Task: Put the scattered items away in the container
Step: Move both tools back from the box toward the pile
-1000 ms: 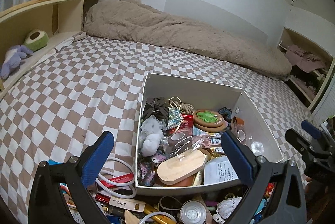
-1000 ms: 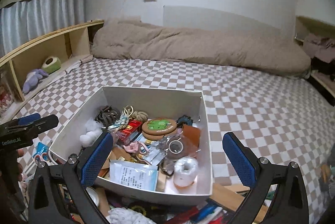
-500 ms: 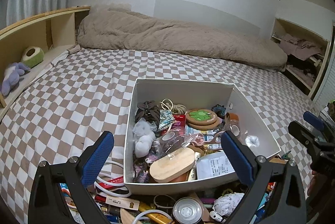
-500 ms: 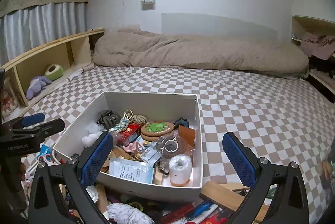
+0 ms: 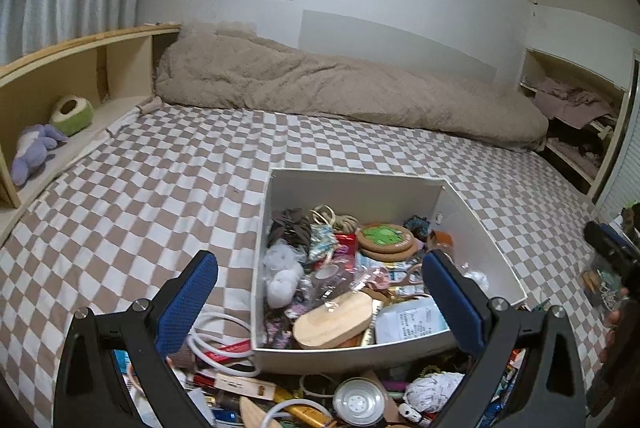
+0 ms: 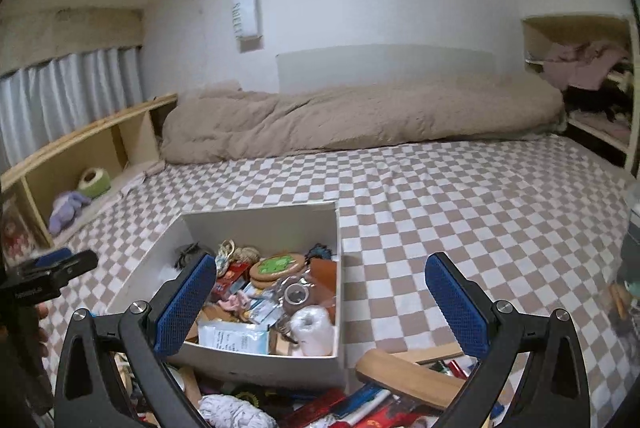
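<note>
Clutter (image 5: 304, 394) lies heaped on the checked bed (image 5: 152, 211) against the near wall of the white container (image 5: 400, 350), at 6 o'clock in both wrist views and below the fingers of each gripper. We find the left gripper (image 5: 318, 298) with its jaws spread wide and nothing between them; the right gripper (image 6: 320, 298) stands likewise, wide apart and empty. Neither touches any item.

The container sits at 12 to 1 o'clock from the left gripper and at 11 o'clock from the right gripper. It is already well filled, a wooden oval piece (image 5: 332, 320) and a round green coaster (image 5: 386, 236) among its contents.

In the left view the loose pieces nearest the gripper are a metal lid (image 5: 356, 406) and a white yarn ball (image 5: 432, 392) at 5 to 6 o'clock, and a white cable loop (image 5: 218, 346) at 7 o'clock, close by the left finger. In the right view a long wooden block (image 6: 404, 372) lies at 5 o'clock, its long axis running roughly from 9 to 3 o'clock, crosswise to the fingers.

We judge the right gripper the nearer to that block and the left gripper the nearer to the lid and cable. Either must drop toward 6 o'clock, then carry forward over the near wall.
</note>
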`<state>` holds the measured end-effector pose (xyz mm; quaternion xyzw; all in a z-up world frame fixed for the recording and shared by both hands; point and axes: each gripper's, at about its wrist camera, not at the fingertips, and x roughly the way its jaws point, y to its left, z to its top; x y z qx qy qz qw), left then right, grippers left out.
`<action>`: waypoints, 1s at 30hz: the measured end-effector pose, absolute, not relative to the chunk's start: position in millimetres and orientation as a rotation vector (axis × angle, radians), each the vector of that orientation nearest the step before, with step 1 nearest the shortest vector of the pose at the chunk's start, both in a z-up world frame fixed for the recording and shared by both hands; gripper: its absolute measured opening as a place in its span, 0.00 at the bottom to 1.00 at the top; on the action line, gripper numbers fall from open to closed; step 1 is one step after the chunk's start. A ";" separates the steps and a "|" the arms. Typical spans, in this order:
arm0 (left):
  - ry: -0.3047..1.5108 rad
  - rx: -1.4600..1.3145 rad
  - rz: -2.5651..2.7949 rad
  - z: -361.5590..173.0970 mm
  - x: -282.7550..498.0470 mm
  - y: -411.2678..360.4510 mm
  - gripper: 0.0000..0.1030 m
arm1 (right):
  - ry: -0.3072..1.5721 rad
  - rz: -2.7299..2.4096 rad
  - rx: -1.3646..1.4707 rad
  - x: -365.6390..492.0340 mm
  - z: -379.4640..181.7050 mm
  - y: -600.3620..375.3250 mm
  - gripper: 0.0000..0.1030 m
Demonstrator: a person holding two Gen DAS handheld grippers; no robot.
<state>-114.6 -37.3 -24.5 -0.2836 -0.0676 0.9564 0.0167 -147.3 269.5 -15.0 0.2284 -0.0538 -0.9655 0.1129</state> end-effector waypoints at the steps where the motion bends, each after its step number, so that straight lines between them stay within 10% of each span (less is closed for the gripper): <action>1: -0.217 -0.877 2.980 -23.6 -113.5 -39.9 1.00 | -0.179 -2.838 0.670 -147.1 -14.1 274.5 1.00; 30: -0.126 -1.078 2.863 -82.9 -87.2 -15.9 1.00 | -0.335 -2.705 1.025 -143.3 -101.4 275.6 1.00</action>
